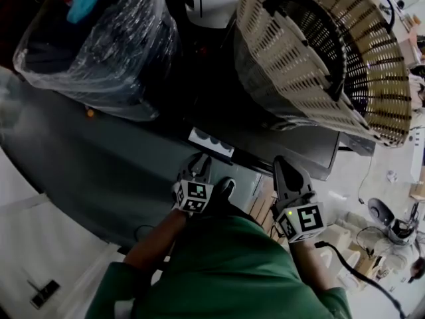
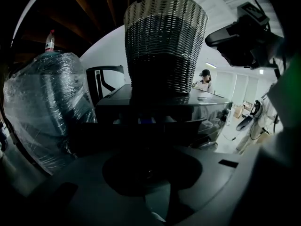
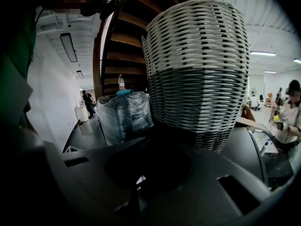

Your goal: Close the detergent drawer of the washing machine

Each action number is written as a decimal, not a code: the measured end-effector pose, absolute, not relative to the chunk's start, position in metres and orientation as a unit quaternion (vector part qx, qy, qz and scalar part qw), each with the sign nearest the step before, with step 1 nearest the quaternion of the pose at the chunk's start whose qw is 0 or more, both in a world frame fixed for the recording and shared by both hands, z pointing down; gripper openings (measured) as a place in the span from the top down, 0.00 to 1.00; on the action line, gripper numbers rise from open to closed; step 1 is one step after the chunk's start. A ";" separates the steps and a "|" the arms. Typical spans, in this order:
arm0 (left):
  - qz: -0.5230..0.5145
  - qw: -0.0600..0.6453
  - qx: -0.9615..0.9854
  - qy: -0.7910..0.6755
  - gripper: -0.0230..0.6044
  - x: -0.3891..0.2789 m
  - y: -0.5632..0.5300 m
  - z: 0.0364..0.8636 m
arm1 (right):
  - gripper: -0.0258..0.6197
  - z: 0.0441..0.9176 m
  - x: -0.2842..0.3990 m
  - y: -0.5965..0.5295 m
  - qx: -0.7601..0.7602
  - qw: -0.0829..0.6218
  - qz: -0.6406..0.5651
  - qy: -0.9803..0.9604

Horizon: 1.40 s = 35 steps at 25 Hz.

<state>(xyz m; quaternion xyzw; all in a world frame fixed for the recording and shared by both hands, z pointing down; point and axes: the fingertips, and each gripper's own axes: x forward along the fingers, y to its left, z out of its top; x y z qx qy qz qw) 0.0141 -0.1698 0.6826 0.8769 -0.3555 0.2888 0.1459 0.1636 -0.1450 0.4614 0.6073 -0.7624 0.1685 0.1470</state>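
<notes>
A person in a green top [image 1: 226, 271] holds two tools and looks down at a dark washing machine [image 1: 299, 148]. The detergent drawer [image 1: 211, 143] is open. It sticks out from the front of the machine, near its top edge, and you can see the little boxes inside it. In the left gripper view one of the little boxes looks blue.

The left hand-held gripper [image 1: 200, 159] points at the drawer and is just in front of it. It does not look like it is touching. Its jaws are narrow, close together, and nothing is in them. The right hand-held gripper [image 1: 281, 165] is off to the right side of the drawer, near the front of the machine. Its jaws are close together too and hold nothing. A black cable [image 1: 352, 271] hangs from it.

A big woven basket [image 1: 319, 52] stands on top of the machine. It is pale at the top and dark lower down. To the left of the machine stands a bin [image 1: 99, 52] wrapped in a clear plastic bag. A bottle with a red cap [image 2: 49, 40] pokes out of the top of the bin. The floor [image 1: 60, 151] by the bin is grey.

Far away, past the machine, another person [image 2: 204, 81] stands in a bright room
</notes>
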 end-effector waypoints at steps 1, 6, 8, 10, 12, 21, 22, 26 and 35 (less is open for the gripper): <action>0.288 0.145 0.878 -0.354 0.81 0.017 -0.173 0.682 | 0.92 0.461 0.166 -0.145 0.611 0.146 0.168 -0.760; 0.287 0.150 0.881 -0.346 0.81 0.029 -0.190 0.681 | 0.92 0.464 0.175 -0.147 0.622 0.147 0.171 -0.750; 0.285 0.149 0.882 -0.343 0.81 0.033 -0.196 0.681 | 0.92 0.464 0.178 -0.149 0.628 0.147 0.174 -0.744; 0.286 0.148 0.884 -0.339 0.81 0.035 -0.200 0.681 | 0.92 0.465 0.181 -0.150 0.632 0.146 0.176 -0.740; 0.286 0.147 0.886 -0.335 0.81 0.037 -0.203 0.681 | 0.92 0.466 0.184 -0.150 0.634 0.145 0.174 -0.740; 0.287 0.155 0.885 -0.332 0.81 0.044 -0.212 0.680 | 0.92 0.467 0.193 -0.155 0.648 0.142 0.184 -0.726; 0.287 0.156 0.885 -0.332 0.81 0.045 -0.212 0.680 | 0.92 0.467 0.194 -0.157 0.648 0.141 0.184 -0.725; 0.293 0.154 0.883 -0.333 0.81 0.045 -0.213 0.681 | 0.92 0.469 0.193 -0.162 0.648 0.141 0.186 -0.725; 0.302 0.146 0.880 -0.336 0.84 0.042 -0.216 0.683 | 0.92 0.472 0.195 -0.166 0.648 0.142 0.188 -0.724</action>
